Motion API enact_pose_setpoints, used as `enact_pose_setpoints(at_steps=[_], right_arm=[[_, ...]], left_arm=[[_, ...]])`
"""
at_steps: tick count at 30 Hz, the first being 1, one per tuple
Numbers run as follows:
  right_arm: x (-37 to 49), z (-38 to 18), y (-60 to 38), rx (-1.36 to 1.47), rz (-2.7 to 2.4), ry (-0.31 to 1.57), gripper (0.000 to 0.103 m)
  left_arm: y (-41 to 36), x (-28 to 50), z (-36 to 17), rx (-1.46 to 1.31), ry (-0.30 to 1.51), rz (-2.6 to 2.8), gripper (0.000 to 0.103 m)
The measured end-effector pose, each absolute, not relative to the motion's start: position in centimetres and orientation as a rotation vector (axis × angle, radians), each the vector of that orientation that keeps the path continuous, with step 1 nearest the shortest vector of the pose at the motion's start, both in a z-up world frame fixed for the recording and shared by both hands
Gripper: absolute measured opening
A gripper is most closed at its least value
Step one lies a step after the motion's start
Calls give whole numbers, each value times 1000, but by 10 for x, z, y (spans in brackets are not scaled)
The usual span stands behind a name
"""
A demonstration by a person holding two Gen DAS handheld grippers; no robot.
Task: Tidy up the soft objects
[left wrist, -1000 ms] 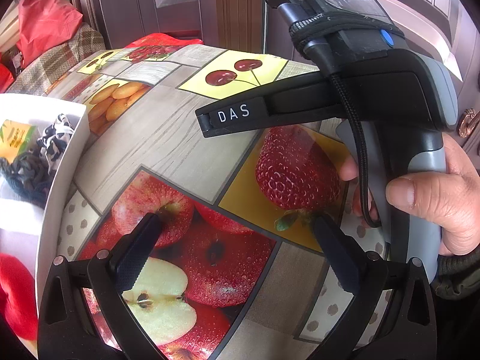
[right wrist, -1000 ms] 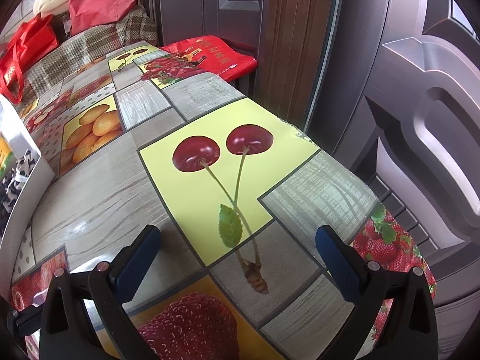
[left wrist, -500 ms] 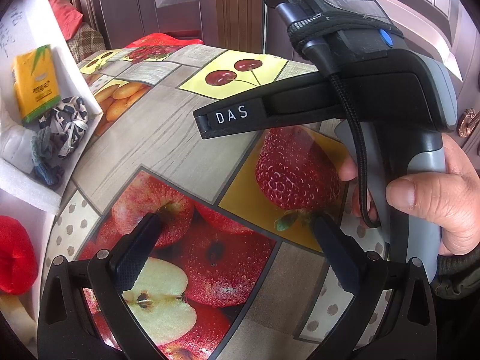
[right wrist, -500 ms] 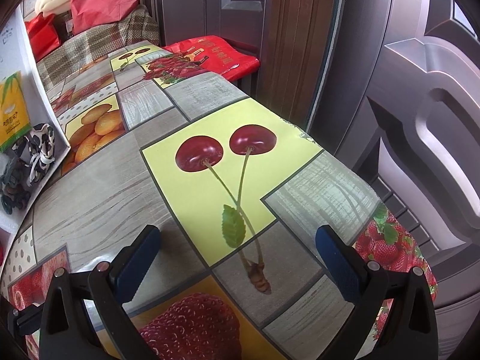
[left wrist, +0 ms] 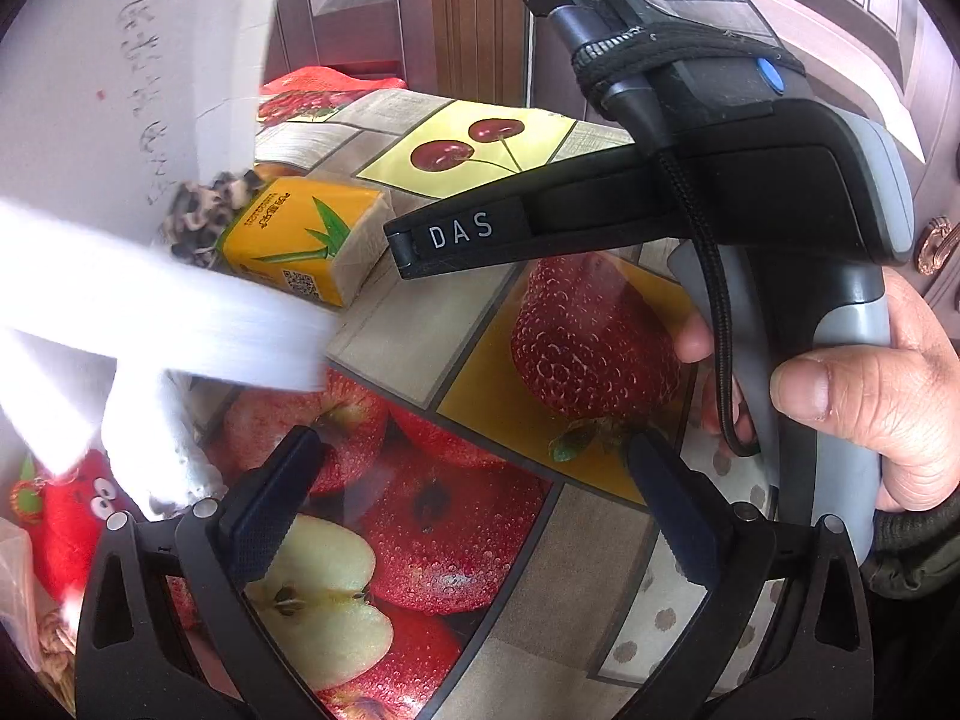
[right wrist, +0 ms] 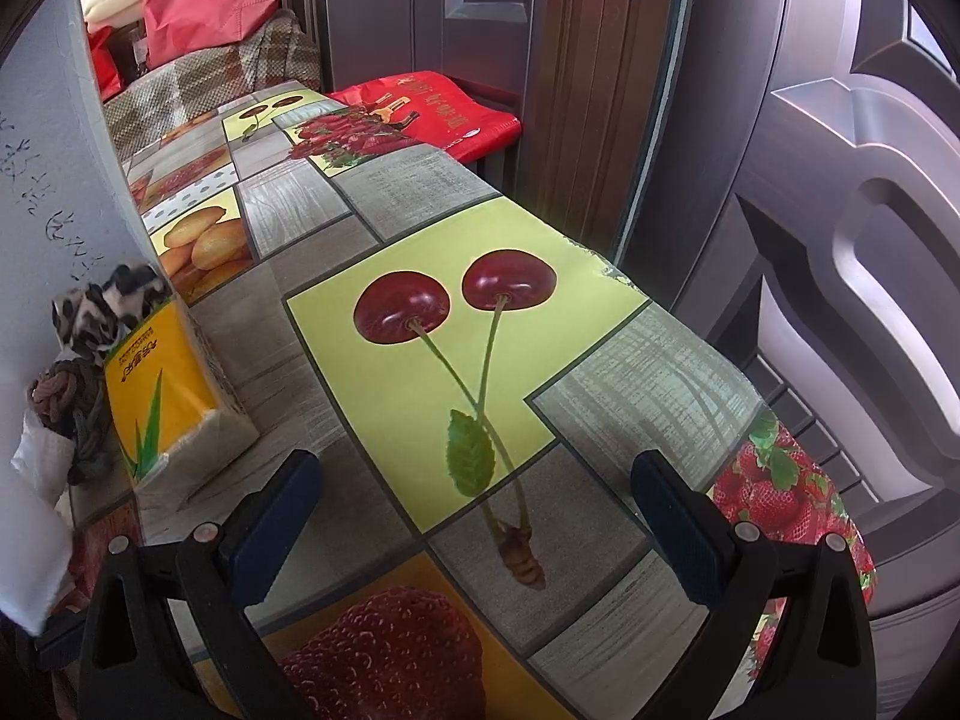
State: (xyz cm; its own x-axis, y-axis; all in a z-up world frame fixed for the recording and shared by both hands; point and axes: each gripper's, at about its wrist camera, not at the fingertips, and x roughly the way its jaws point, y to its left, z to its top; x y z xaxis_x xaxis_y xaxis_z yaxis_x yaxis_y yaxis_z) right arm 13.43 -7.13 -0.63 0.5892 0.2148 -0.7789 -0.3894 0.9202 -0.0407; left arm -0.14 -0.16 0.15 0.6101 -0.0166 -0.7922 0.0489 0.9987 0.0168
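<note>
A white foam box (left wrist: 90, 120) is tipped up at the left, its rim motion-blurred. A yellow tissue pack (left wrist: 300, 234) lies on the fruit-print tablecloth (left wrist: 420, 324) beside it, with a black-and-white fabric piece (left wrist: 210, 210) behind. A red plush toy (left wrist: 66, 516) lies at the lower left. My left gripper (left wrist: 474, 504) is open over the apple print, holding nothing. My right gripper (right wrist: 480, 516) is open over the cherry print, the tissue pack (right wrist: 162, 384) to its left. A grey-brown knitted piece (right wrist: 66, 402) and the spotted fabric (right wrist: 102, 306) rest against the box wall (right wrist: 36, 180).
A hand (left wrist: 870, 396) holds the right gripper's handle, right of my left gripper. The table's edge runs along the right, with a dark door (right wrist: 840, 240) beyond. A red bag (right wrist: 420, 108) and a plaid cushion (right wrist: 210, 84) sit at the far end.
The white box has swung up and over on its side, and the tissue pack, fabric pieces and red toy have slid out onto the table. Both grippers have stayed put.
</note>
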Motion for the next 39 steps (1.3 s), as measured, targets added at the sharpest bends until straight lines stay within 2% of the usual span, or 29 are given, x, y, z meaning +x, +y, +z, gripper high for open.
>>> enact_pose_setpoints(at_steps=[39], right_arm=[[134, -7, -68, -211, 359, 874, 103]], left_arm=[[-2, -1, 1, 38, 914, -38, 102]])
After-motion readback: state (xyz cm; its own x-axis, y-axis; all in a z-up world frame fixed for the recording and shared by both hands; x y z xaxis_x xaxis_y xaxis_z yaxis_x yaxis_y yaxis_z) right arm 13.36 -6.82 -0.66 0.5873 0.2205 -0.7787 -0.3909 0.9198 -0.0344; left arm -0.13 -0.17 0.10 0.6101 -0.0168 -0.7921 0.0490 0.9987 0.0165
